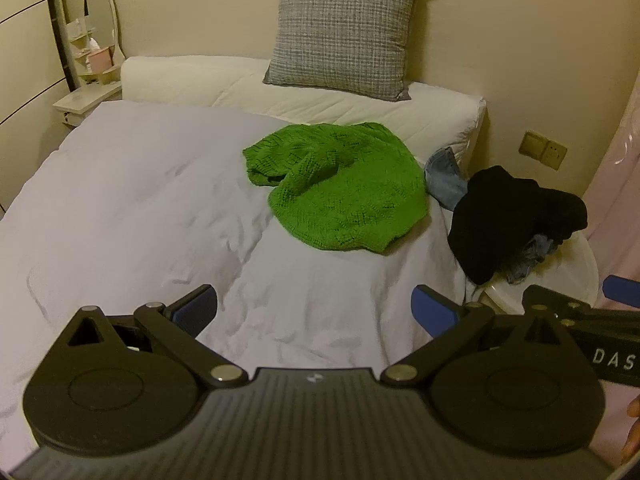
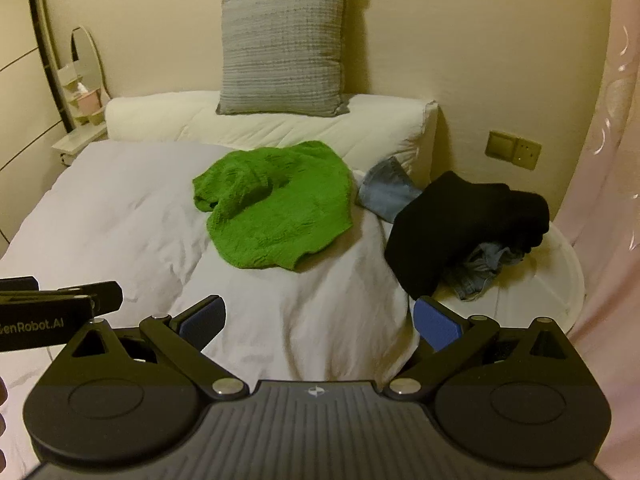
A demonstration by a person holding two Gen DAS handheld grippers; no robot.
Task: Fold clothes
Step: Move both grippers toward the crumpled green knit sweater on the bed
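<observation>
A crumpled green knit sweater (image 1: 340,188) lies on the white bed cover (image 1: 132,208), toward the far right; it also shows in the right wrist view (image 2: 276,208). A black garment (image 1: 508,216) and blue denim pieces (image 1: 442,176) are piled on a white round stand to the right of the bed, also seen in the right wrist view as the black garment (image 2: 468,224) and denim (image 2: 386,192). My left gripper (image 1: 314,312) is open and empty above the near bed cover. My right gripper (image 2: 318,318) is open and empty, short of the sweater.
A grey pillow (image 1: 344,28) leans on the wall above a white pillow (image 1: 280,88). A bedside shelf with a mirror (image 1: 98,20) stands at the far left. A white round stand (image 2: 560,280) is right of the bed. A pink curtain (image 2: 600,160) hangs at the right.
</observation>
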